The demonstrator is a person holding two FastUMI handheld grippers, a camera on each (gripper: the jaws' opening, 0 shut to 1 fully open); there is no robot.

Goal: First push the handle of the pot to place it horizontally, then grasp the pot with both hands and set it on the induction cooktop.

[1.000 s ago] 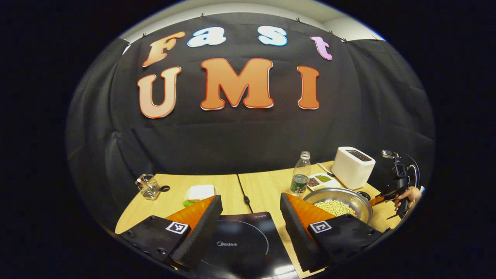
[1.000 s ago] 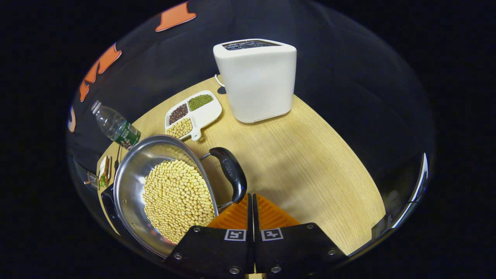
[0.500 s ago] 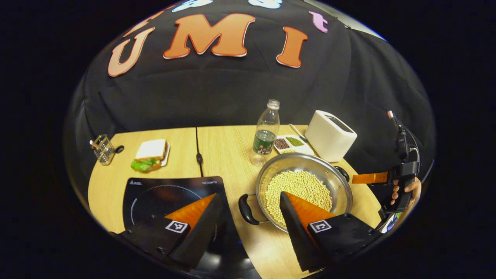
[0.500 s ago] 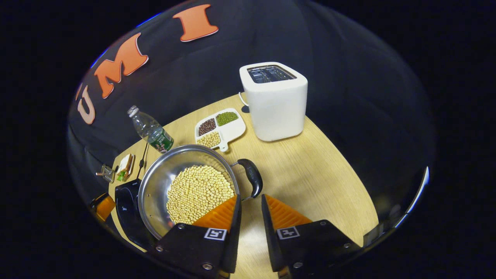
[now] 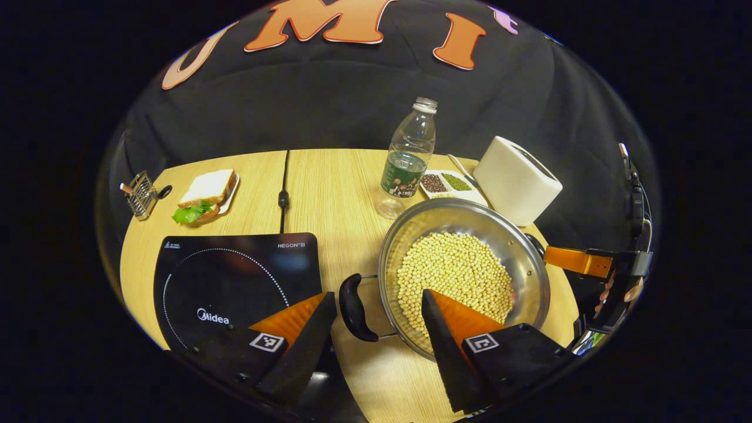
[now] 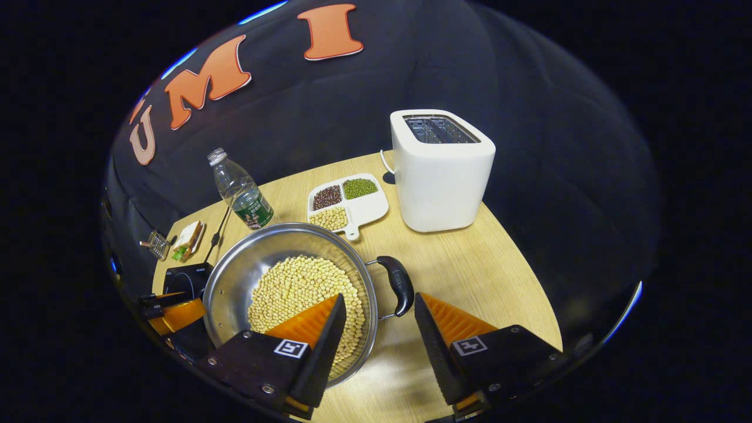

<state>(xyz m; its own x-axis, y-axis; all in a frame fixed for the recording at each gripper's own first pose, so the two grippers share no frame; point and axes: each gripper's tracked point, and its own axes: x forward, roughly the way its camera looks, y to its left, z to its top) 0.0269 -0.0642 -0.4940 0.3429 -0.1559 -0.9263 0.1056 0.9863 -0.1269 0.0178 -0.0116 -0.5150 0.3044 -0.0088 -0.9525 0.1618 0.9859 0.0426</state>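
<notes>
A steel pot point(image 5: 446, 214) full of pale beans stands on the wooden table, right of the black induction cooktop point(image 5: 235, 276). Its black left handle point(image 5: 352, 308) lies between the spread fingers of my open left gripper point(image 5: 376, 296), which hovers above it. In the right gripper view the pot point(image 6: 247, 264) sits at lower left, and its black right handle point(image 6: 398, 285) lies just ahead of my open right gripper point(image 6: 379, 298). Farther off, the right gripper point(image 5: 578, 261) and the hand holding it show beside the pot's far side. The cooktop point(image 6: 182, 279) peeks out behind the pot.
Behind the pot stand a water bottle point(image 5: 408, 158), a divided dish of beans point(image 5: 446, 183) and a white toaster point(image 5: 517, 179). A sandwich on a plate point(image 5: 202, 197) and a wire holder point(image 5: 138, 194) sit at the far left. A black cable point(image 5: 284, 188) crosses the table.
My left gripper has tilted down and come over the pot's left handle. My right gripper has gone from shut to open and drawn back from the right handle.
</notes>
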